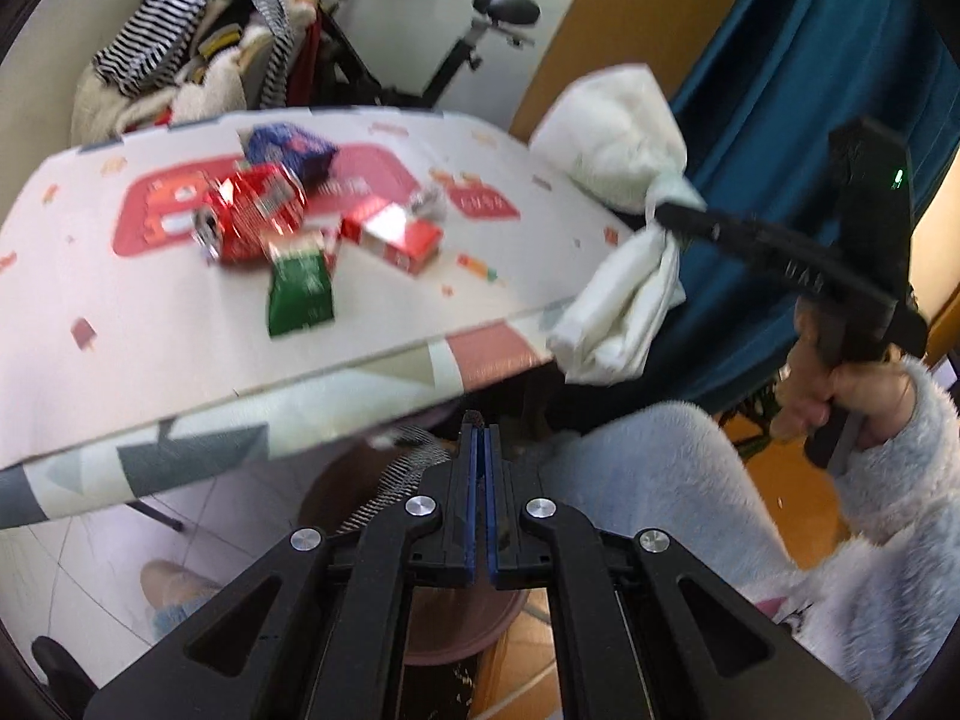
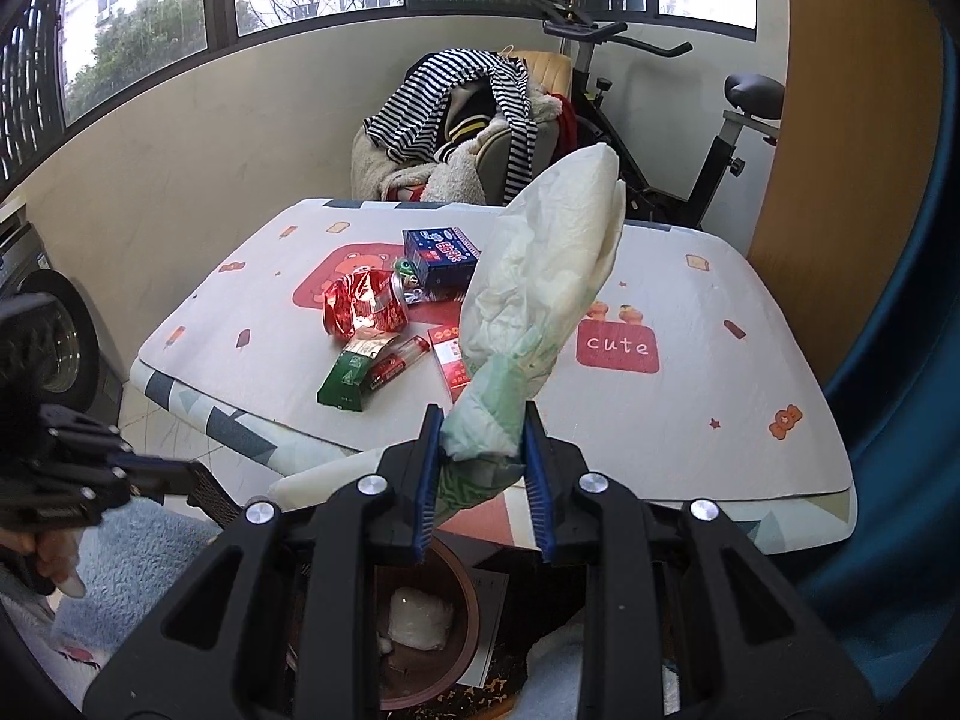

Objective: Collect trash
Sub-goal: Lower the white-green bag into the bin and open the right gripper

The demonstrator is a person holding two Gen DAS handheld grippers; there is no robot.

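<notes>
My right gripper is shut on a crumpled white wrapper and holds it above the table's near edge; the left wrist view shows it at the right. My left gripper is shut and empty, below the table edge. On the table lie a crushed red can, a green packet, a blue box and red cartons. A brown bin sits under the table with white trash inside.
A chair piled with striped clothes and an exercise bike stand behind the table. A blue curtain hangs at the right. A washing machine is at the left. The person's fleece-clad lap is below.
</notes>
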